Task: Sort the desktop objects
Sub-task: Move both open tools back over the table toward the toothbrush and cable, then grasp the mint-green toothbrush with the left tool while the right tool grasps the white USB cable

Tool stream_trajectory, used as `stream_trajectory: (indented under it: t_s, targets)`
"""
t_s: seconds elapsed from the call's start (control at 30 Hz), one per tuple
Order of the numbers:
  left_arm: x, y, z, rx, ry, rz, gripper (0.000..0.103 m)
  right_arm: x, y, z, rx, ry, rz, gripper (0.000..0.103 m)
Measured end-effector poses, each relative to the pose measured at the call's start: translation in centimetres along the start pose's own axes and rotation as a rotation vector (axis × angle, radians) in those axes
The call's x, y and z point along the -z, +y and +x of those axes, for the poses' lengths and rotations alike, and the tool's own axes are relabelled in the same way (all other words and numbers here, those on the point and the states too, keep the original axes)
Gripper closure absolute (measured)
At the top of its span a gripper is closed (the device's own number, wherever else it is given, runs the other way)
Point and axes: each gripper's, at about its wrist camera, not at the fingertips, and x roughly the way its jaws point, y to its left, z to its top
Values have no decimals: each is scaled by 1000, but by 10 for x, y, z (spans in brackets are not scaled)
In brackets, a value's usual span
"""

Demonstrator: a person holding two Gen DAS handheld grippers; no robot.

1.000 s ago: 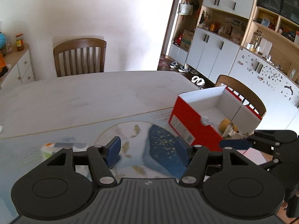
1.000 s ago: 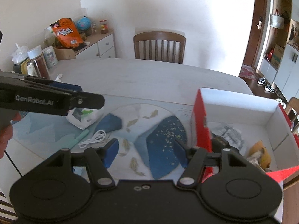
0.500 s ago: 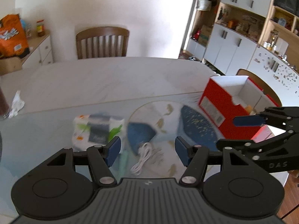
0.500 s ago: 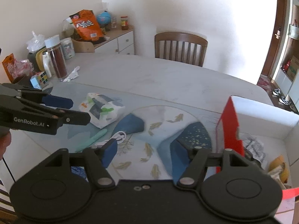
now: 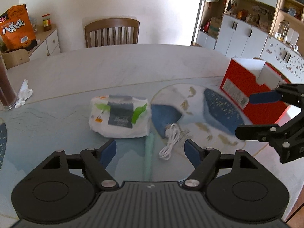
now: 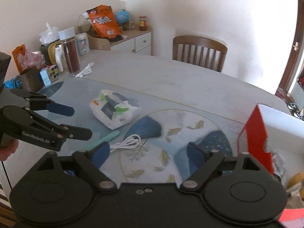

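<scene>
A white tissue pack (image 5: 119, 116) with green and grey print lies on the patterned table mat; it also shows in the right wrist view (image 6: 114, 110). A coiled white cable (image 5: 170, 140) and a pale green pen (image 5: 148, 152) lie just in front of my left gripper (image 5: 150, 151), which is open and empty above them. My right gripper (image 6: 148, 154) is open and empty, near the cable (image 6: 128, 142) and the pen (image 6: 106, 138). A red and white box (image 5: 247, 83) stands at the right with items inside (image 6: 296, 178).
A crumpled tissue (image 5: 23, 93) and a dark jar (image 6: 70, 54) sit at the table's left, by a puzzle cube (image 6: 52, 72) and a mug (image 6: 31, 79). A wooden chair (image 5: 112, 32) stands beyond the table. A sideboard (image 6: 131, 39) carries snack bags.
Both views have swung to the left, away from the box. The tissue pack, cable and pen have come into the centre of the left wrist view. Both grippers stayed open.
</scene>
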Motion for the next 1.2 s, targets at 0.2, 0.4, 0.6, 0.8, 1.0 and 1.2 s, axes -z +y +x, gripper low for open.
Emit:
stream_trajectory:
  t_s: [0.2,0.4,0.6,0.8,1.0,1.2]
  targets:
    - [14,18,19,16,30,-17,24,5,8,25,-63,12,-48,11]
    - [25,25,30,13,32,24,24,7,17,49,-104,12,-84,11]
    - [31,29,37,16,28,59,24,13,24,75,-120,40,-126,11]
    - [34,35,42,27,17,31,24,15,25,94,-128,49,-138,11]
    - [33,45,43,20,-4,-5,24,17,28,107,-138,60,-153,11]
    - [33,49,39,29,-13,-8,24,18,31,117,-137,44,-179,11]
